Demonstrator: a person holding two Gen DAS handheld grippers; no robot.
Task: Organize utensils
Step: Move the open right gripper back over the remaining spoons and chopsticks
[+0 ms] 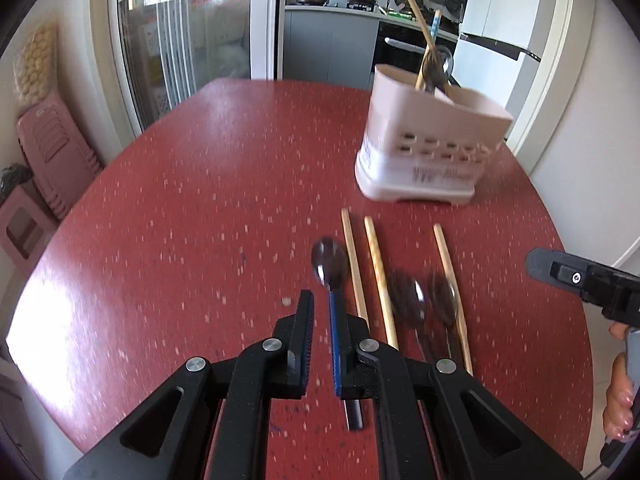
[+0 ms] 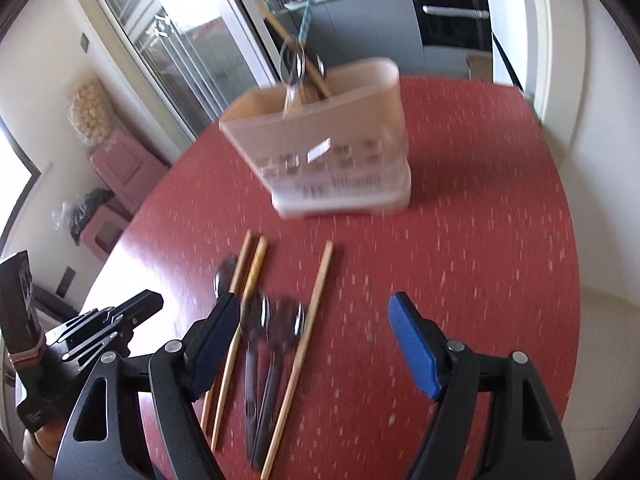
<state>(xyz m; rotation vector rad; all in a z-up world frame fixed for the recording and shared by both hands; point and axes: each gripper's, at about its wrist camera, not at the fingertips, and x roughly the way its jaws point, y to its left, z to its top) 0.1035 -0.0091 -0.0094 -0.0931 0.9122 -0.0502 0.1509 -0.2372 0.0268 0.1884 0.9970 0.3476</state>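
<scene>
A pale pink utensil holder (image 1: 424, 148) (image 2: 328, 152) stands on the red table (image 1: 200, 200) and holds chopsticks and spoons. In front of it lie three wooden chopsticks (image 1: 378, 280) (image 2: 308, 328) and three metal spoons (image 1: 330, 262) (image 2: 256, 316). My left gripper (image 1: 322, 304) is open just above the table, its fingers on either side of the leftmost spoon's handle. My right gripper (image 2: 316, 308) is open wide and empty, over the other two spoons and the chopsticks. It shows at the right edge of the left wrist view (image 1: 584, 280).
The table's (image 2: 500, 240) right edge drops to a pale floor. Pink stools (image 1: 52, 152) stand by the wall at left. A kitchen counter (image 1: 340, 12) and glass doors lie behind the table.
</scene>
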